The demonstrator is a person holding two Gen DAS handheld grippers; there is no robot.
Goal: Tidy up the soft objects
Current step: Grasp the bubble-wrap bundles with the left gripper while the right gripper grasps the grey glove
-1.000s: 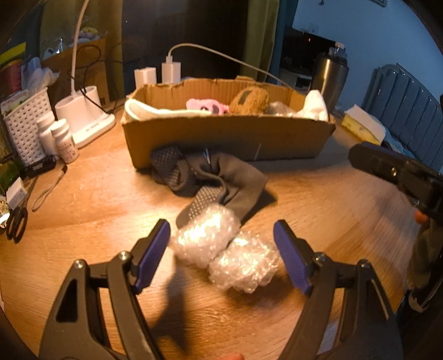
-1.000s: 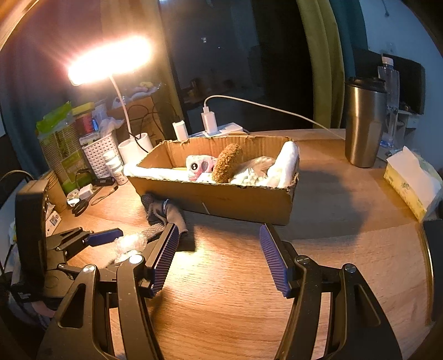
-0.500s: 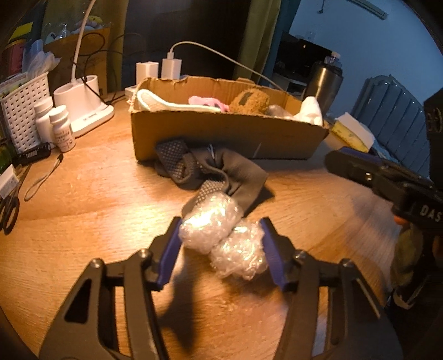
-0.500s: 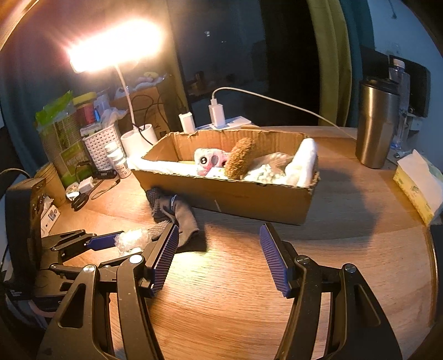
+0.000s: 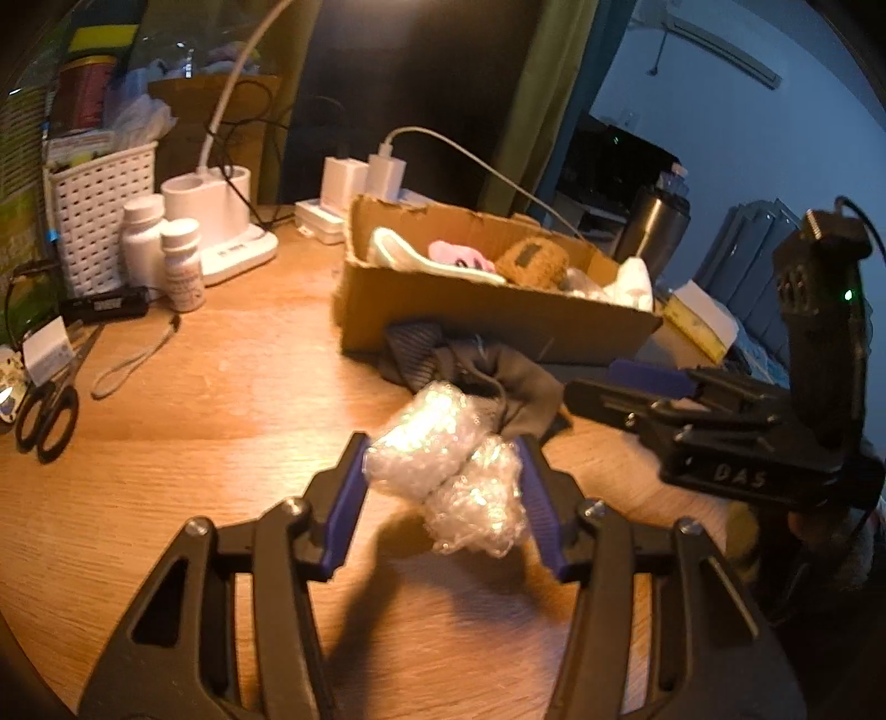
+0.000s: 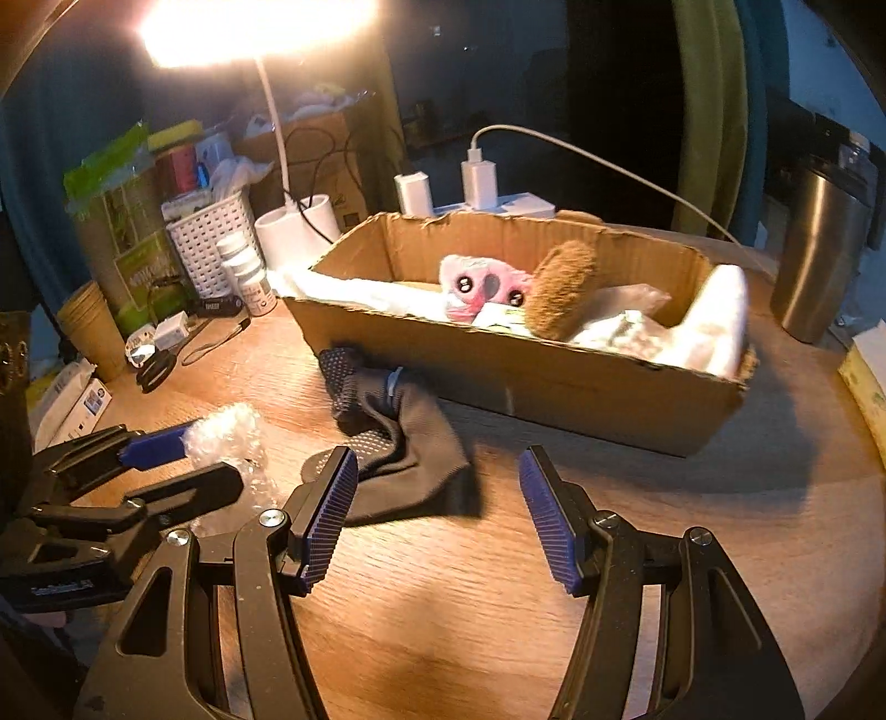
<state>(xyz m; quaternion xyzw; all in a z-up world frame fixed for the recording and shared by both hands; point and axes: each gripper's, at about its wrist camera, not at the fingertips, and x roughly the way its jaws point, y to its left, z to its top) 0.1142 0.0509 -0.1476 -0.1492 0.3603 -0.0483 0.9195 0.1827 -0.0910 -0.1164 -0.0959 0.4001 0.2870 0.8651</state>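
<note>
Round wooden table (image 6: 443, 598) under bright desk lamp (image 6: 249, 27); open brown cardboard box (image 6: 554, 382) near middle, with pink plush toy (image 6: 482, 285) and brown fuzzy toy (image 6: 562, 296) inside; dark grey sock (image 6: 398, 437) flat on table, touching box front; left gripper (image 5: 443, 487) clenched on crinkly clear bubble-wrap bundle (image 5: 448, 471), just beside sock; right gripper (image 6: 434, 526) released, nothing between its fingers, low over table near sock.
</note>
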